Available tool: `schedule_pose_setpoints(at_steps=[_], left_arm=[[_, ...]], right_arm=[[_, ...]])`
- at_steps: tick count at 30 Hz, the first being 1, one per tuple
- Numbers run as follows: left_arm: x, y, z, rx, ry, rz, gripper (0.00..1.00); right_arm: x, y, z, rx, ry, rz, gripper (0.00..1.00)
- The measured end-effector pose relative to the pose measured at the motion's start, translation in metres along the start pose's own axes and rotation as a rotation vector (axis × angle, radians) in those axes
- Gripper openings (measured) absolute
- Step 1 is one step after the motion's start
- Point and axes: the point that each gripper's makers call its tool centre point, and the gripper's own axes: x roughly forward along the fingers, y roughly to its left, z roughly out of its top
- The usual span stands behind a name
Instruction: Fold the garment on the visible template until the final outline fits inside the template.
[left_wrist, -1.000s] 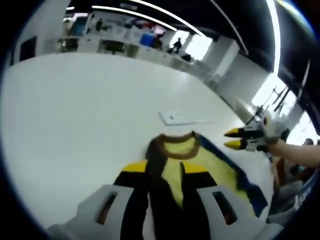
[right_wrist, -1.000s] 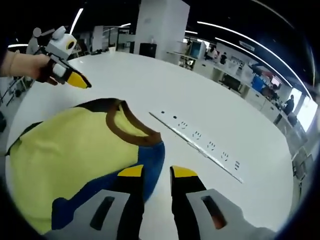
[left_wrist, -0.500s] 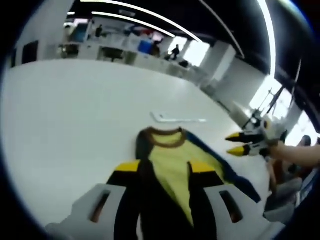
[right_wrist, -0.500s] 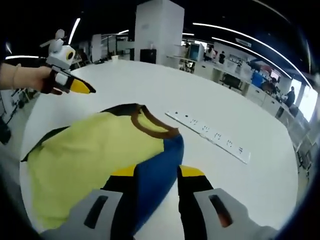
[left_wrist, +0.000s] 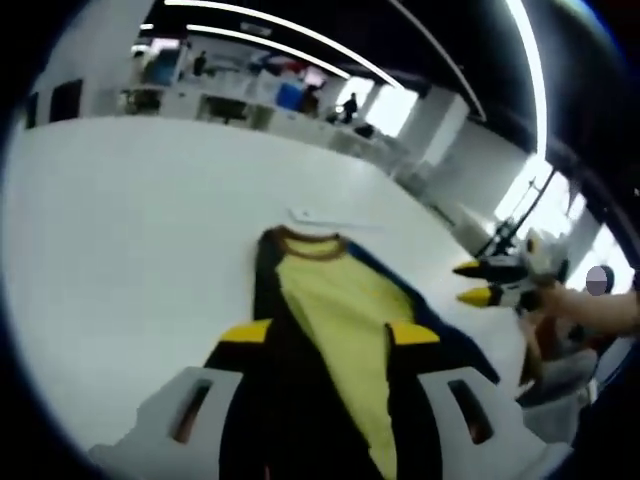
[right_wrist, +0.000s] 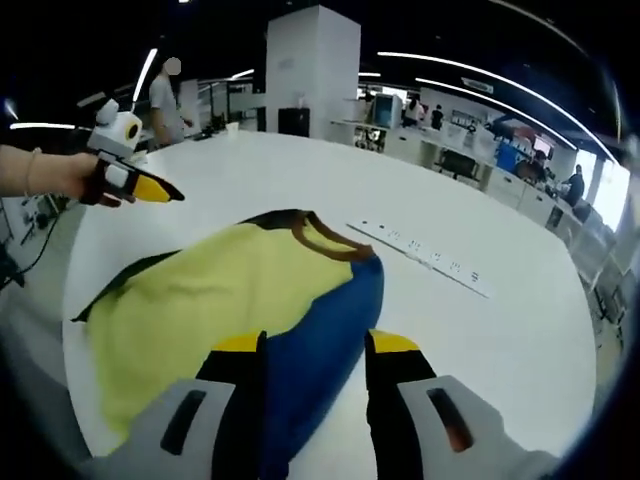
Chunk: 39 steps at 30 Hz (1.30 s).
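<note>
The white surface (right_wrist: 520, 330) carries everything, and no template outline can be made out on it. The garment (right_wrist: 200, 300), a yellow shirt with a blue sleeve and a brown collar, lies flat on the surface in front of both grippers. Beyond the collar a long white strip (right_wrist: 425, 258) with small dark marks lies on the surface, apart from the cloth.

In the right gripper view the right gripper (right_wrist: 312, 352) has its fingers spread, and the blue sleeve shows in the gap between them. A second ago only the sleeve edge was at the fingers; now more blue cloth lies between them and the collar sits farther away. In the left gripper view the left gripper (left_wrist: 325, 340) is also released, with the dark side and the yellow body between its fingers, and here too the collar has moved away since a second ago. I judge that both hands are pulling back along the shirt toward its lower part, or stand lower over it.

Neither gripper grasps cloth. The shirt looks not yet folded, so the task seems at its start. The next step is probably to take an edge and begin the first fold.
</note>
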Motion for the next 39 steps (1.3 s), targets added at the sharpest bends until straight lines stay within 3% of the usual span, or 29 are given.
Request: schedule_pose_setpoints(at_steps=[10, 24, 39], left_arm=[[-0.036, -0.032, -0.02, 0.071, 0.006, -0.012, 0.48], [-0.076, -0.072, -0.035, 0.134, 0.007, -0.062, 0.53], [-0.12, -0.092, -0.055, 0.157, 0.006, -0.045, 0.62]], right_arm=[[-0.041, 0.023, 0.0, 0.03, -0.043, -0.015, 0.46], [-0.086, 0.065, 0.004, 0.02, -0.091, 0.009, 0.57], [-0.129, 0.084, 0.004, 0.064, -0.139, -0.002, 0.71]])
